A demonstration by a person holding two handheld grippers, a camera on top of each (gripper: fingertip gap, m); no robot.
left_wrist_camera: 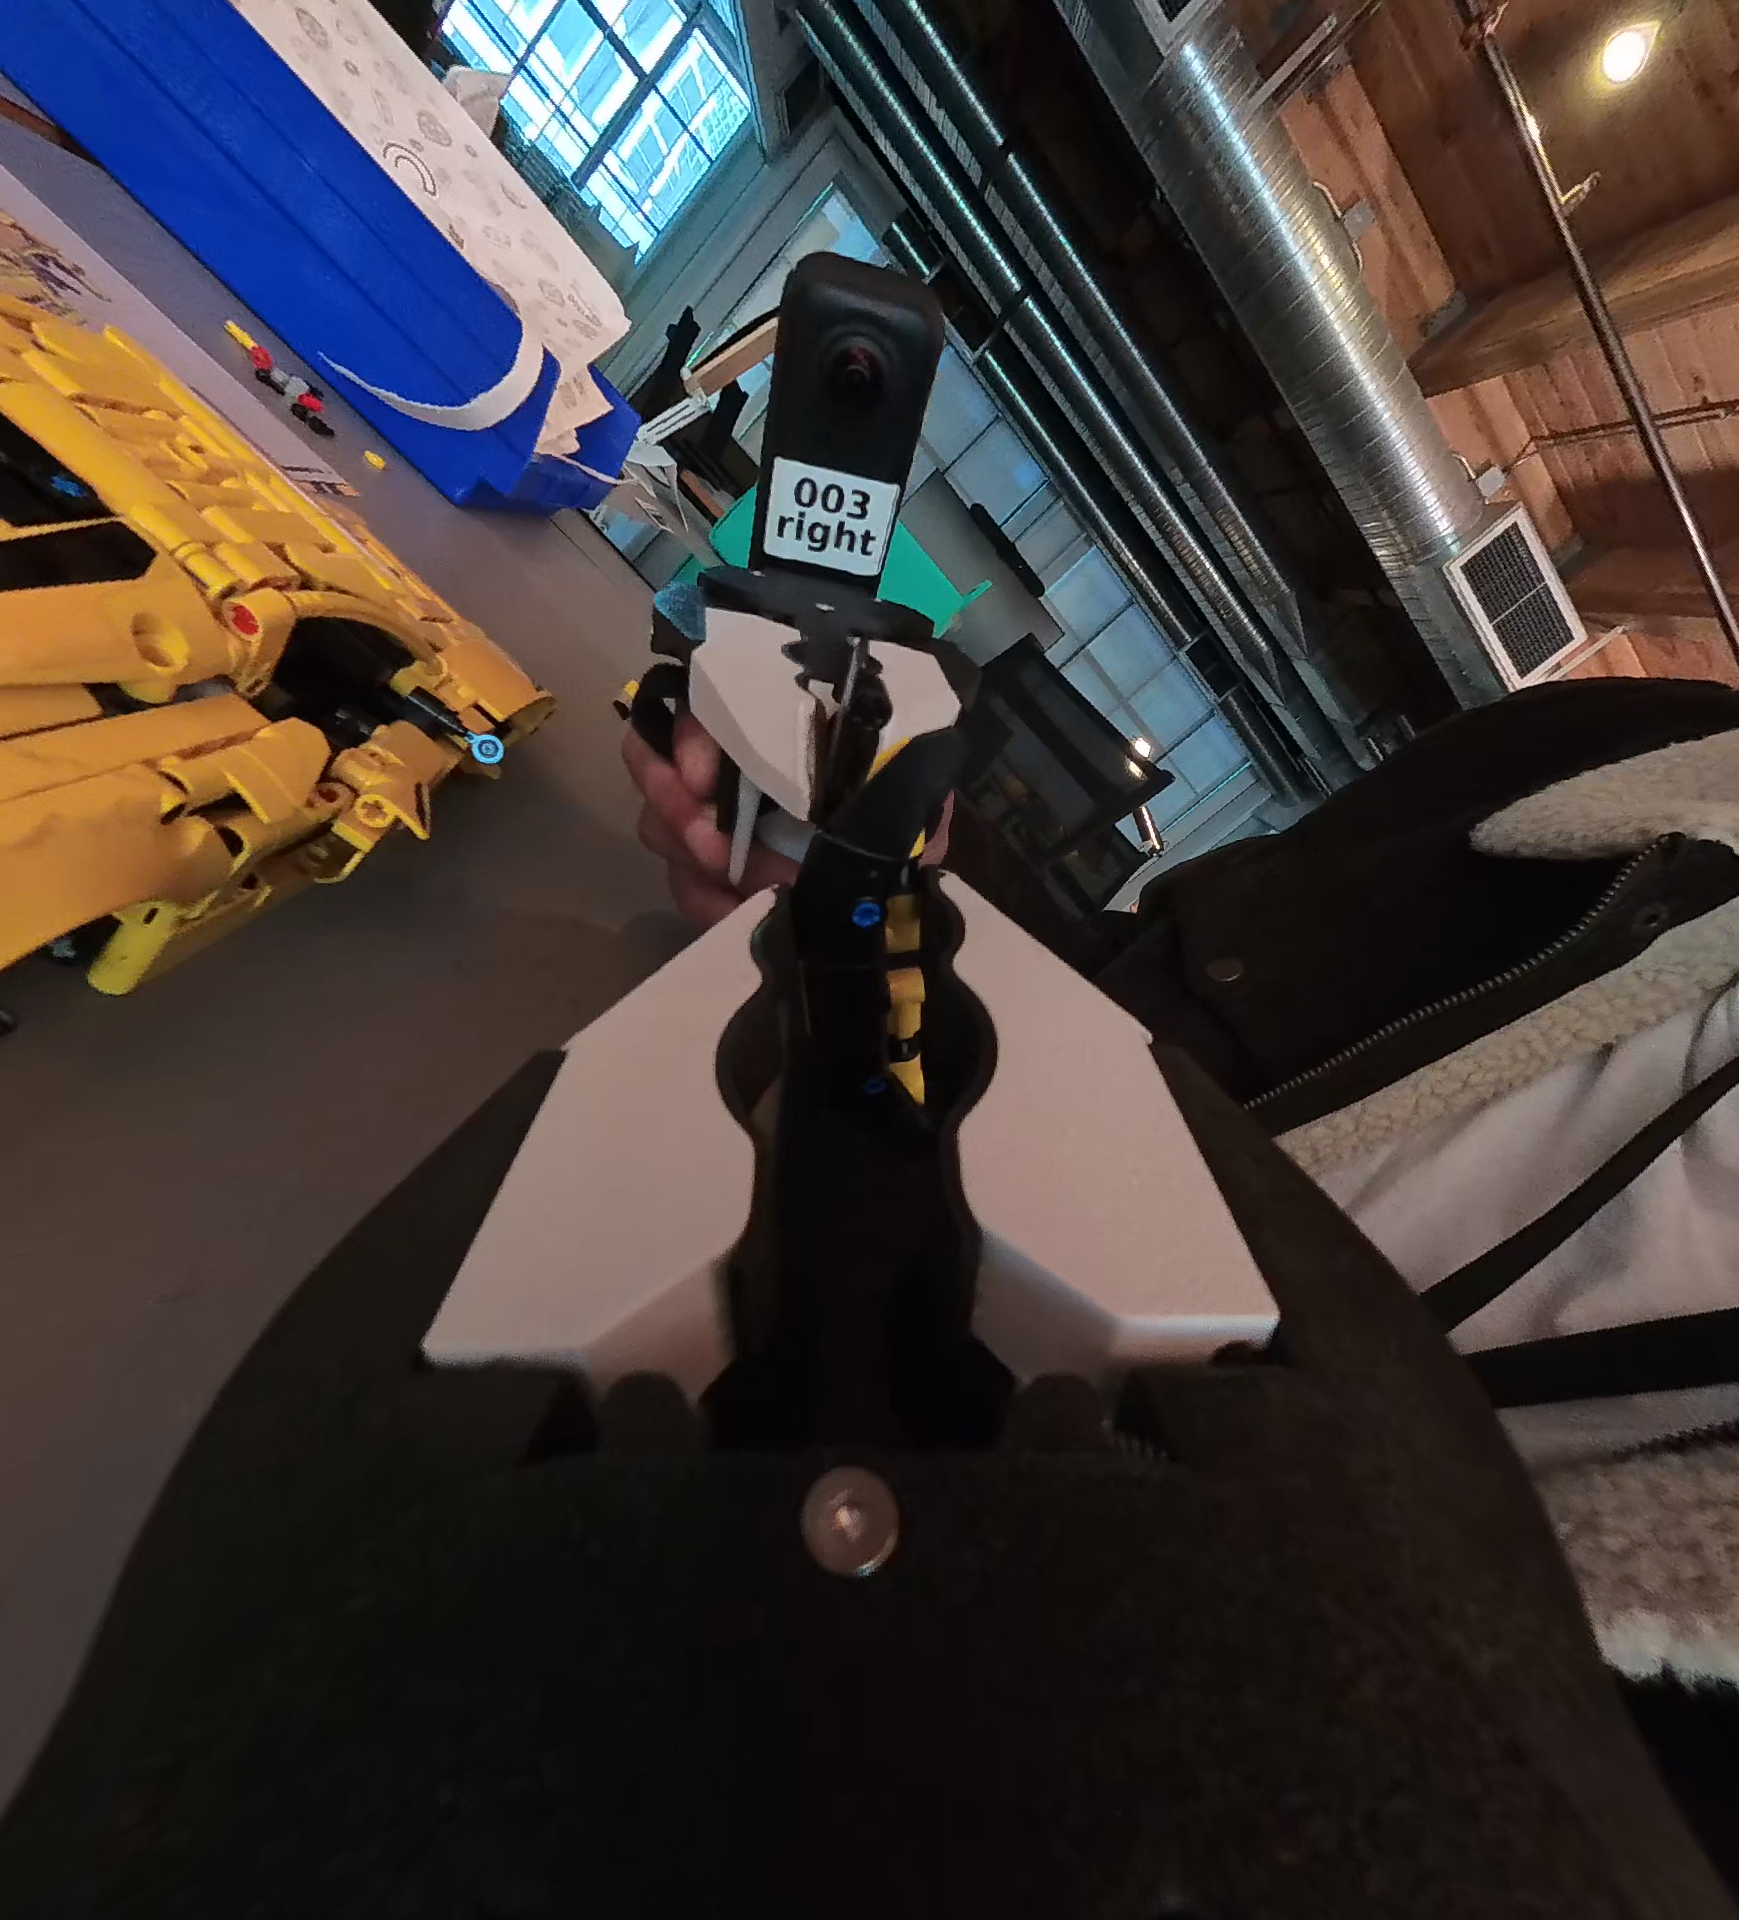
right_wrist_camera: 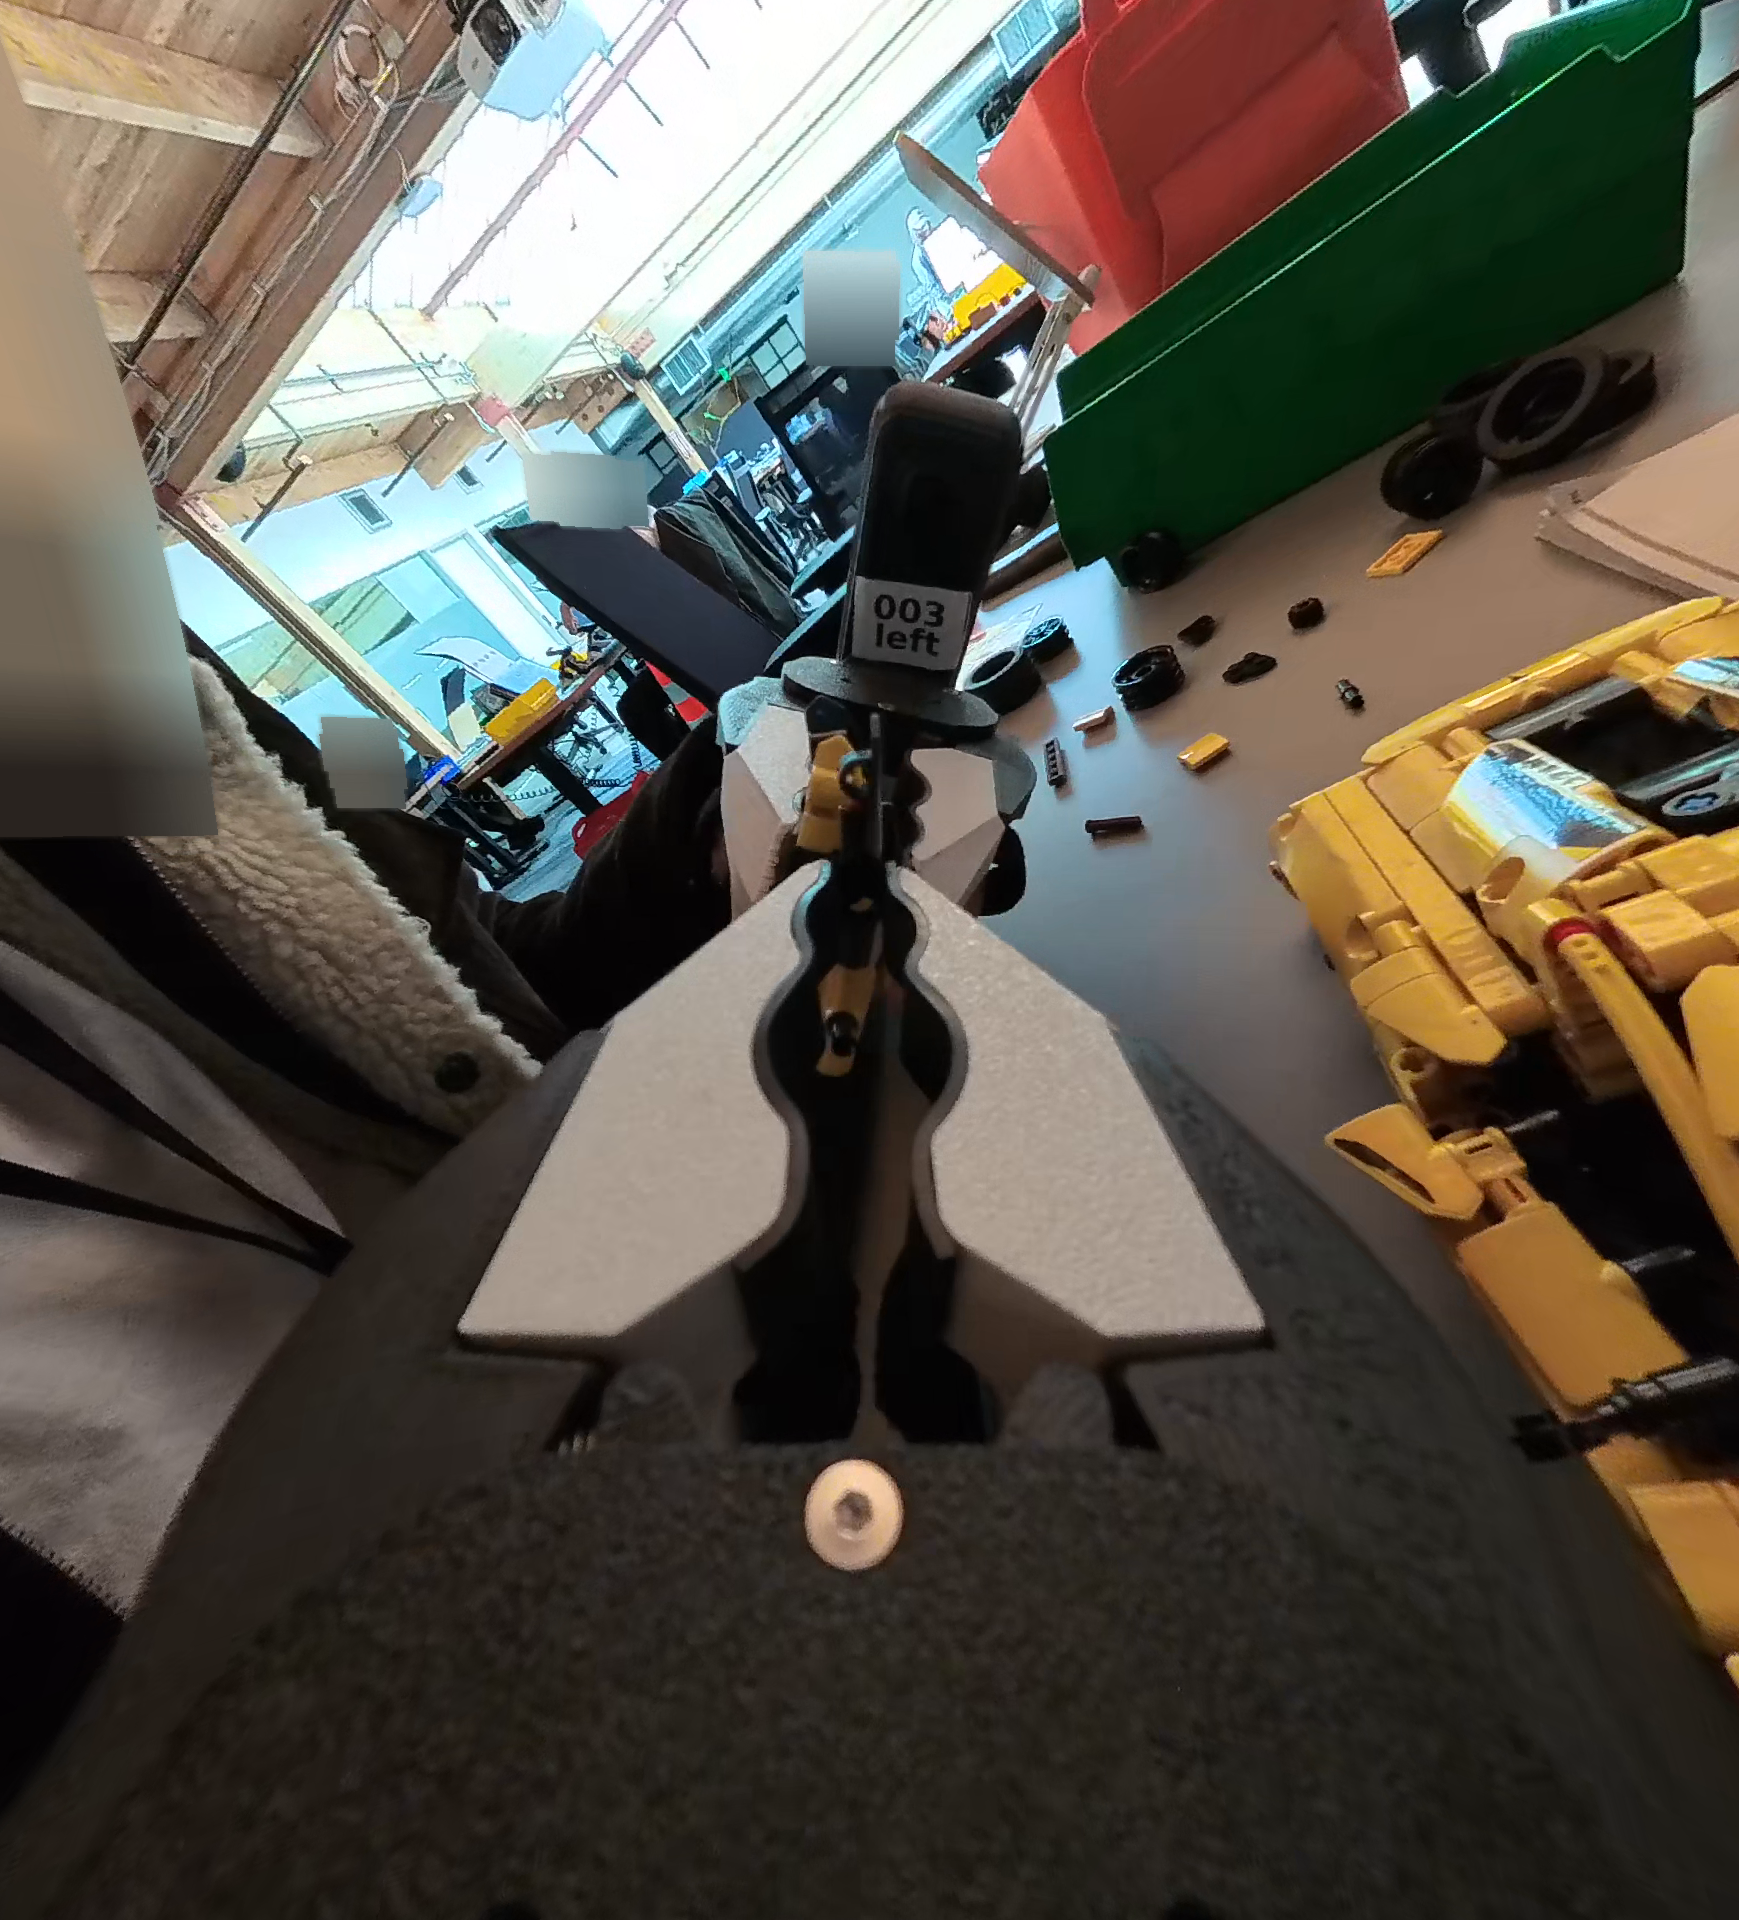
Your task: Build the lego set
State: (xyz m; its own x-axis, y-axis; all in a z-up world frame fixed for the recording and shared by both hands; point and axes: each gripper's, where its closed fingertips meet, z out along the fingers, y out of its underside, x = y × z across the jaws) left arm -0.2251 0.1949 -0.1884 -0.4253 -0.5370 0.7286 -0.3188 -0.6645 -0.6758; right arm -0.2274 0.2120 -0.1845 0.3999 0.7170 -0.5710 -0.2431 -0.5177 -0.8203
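1. My left gripper (left_wrist_camera: 860, 914) pinches one end of a small black-and-yellow lego piece (left_wrist_camera: 901, 956), held up above the grey table (left_wrist_camera: 221, 1195).
2. My right gripper (right_wrist_camera: 849, 904) faces it tip to tip, clamped on the same piece.
3. The yellow lego car (right_wrist_camera: 1592, 1039) sits on the table beside them.
4. Loose black wheels (right_wrist_camera: 1530, 416) lie near a green bin (right_wrist_camera: 1364, 312).

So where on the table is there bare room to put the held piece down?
Bare grey table lies in front of the yellow car, toward the person. A narrower strip runs between the car and the blue bin. It is crowded by the green bin: wheels and small loose parts are scattered there.
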